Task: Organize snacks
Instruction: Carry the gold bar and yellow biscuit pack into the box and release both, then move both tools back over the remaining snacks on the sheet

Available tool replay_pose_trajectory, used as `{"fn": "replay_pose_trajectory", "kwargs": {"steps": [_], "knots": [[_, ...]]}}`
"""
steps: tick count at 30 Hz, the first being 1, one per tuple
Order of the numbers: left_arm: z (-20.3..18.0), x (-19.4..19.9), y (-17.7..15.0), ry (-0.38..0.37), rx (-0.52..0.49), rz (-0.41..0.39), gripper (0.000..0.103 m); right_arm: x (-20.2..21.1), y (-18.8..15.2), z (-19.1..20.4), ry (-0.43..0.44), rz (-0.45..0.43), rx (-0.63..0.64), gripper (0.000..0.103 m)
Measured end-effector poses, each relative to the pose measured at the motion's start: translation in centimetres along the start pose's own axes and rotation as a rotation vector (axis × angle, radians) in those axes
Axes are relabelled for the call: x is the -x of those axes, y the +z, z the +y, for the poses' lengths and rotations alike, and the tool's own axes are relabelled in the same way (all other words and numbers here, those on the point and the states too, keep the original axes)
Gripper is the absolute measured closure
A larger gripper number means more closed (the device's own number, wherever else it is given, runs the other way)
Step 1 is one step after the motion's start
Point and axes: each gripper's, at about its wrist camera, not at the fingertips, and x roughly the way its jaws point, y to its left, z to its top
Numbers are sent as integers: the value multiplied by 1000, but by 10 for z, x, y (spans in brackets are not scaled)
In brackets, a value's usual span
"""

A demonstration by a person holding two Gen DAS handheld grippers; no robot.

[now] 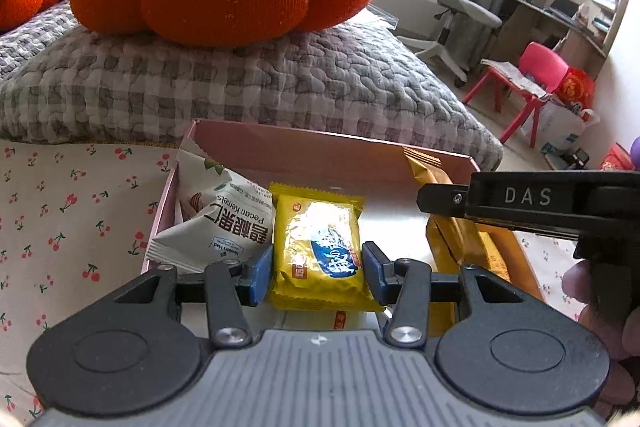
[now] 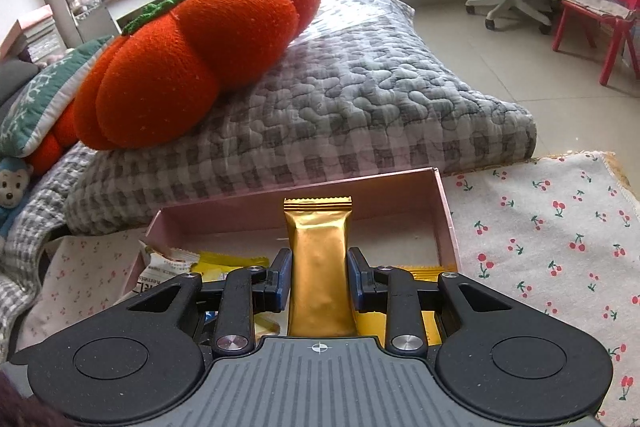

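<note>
Here, the left gripper [image 1: 318, 269] holds a yellow snack packet [image 1: 320, 247], its blue fingers [image 1: 260, 273] pressed against both sides, low in the frame centre over the pink box [image 1: 320, 147]. A white pecan packet [image 1: 216, 219] leans in the box at left. The right gripper [image 2: 319, 279] clamps an upright gold bar packet [image 2: 320, 267] at frame centre, above the same box [image 2: 444, 219].
</note>
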Motion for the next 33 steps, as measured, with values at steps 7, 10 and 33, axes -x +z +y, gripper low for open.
{"fn": "replay_pose_trajectory", "kwargs": {"steps": [7,10,33], "knots": [[-4,6,4,10,-19,-18,35,11,2,-3,-24,-23,-33,44],[-6,11,5,8,-24,-13,27,19,2,-2,-23,-31,-19,39],[-8,95,-31,36,-113,-36,1,124,-35,-11,59,-45,-11,12]]}}
